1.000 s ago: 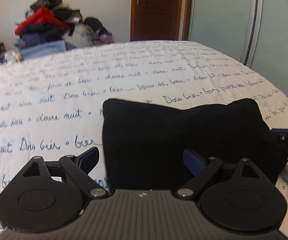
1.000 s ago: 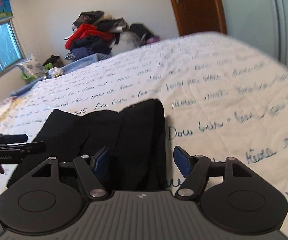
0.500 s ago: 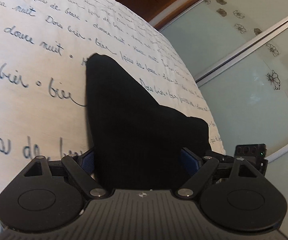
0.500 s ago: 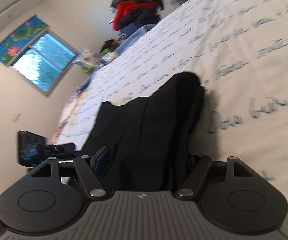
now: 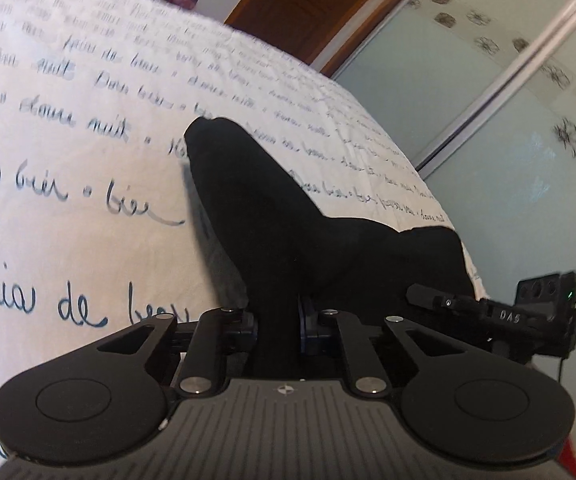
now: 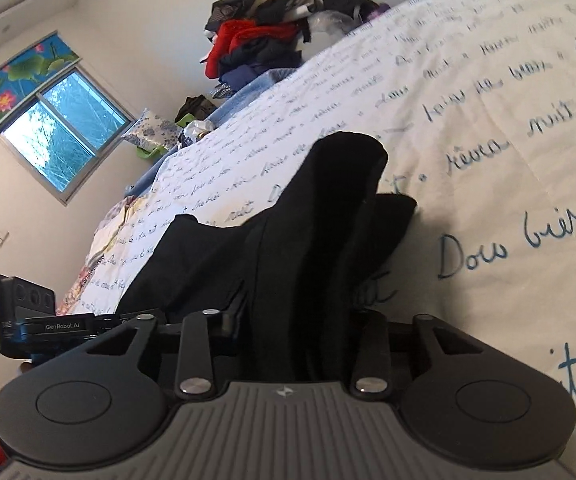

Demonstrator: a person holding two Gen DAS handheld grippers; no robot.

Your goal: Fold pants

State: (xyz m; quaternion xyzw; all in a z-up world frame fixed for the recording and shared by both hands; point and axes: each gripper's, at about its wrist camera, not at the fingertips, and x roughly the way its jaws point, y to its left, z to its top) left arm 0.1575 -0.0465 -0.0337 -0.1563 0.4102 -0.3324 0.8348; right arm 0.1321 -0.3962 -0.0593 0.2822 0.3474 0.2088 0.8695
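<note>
Left tongs (image 5: 277,320) pinched tight on black pants (image 5: 288,220); right tongs (image 6: 300,328) likewise clamped on them. Pants bunched near bed's edge on script-print bedspread (image 5: 67,160). Clothes pile (image 6: 263,44), window (image 6: 59,136) behind.

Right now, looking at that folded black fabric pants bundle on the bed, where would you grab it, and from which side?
Grip the folded black fabric pants at the near edge, one corner each, coming in low from the bedside. That edge faces both tools, and the layers stack thin enough there to pinch. The left gripper and right gripper are already clamped there.
</note>
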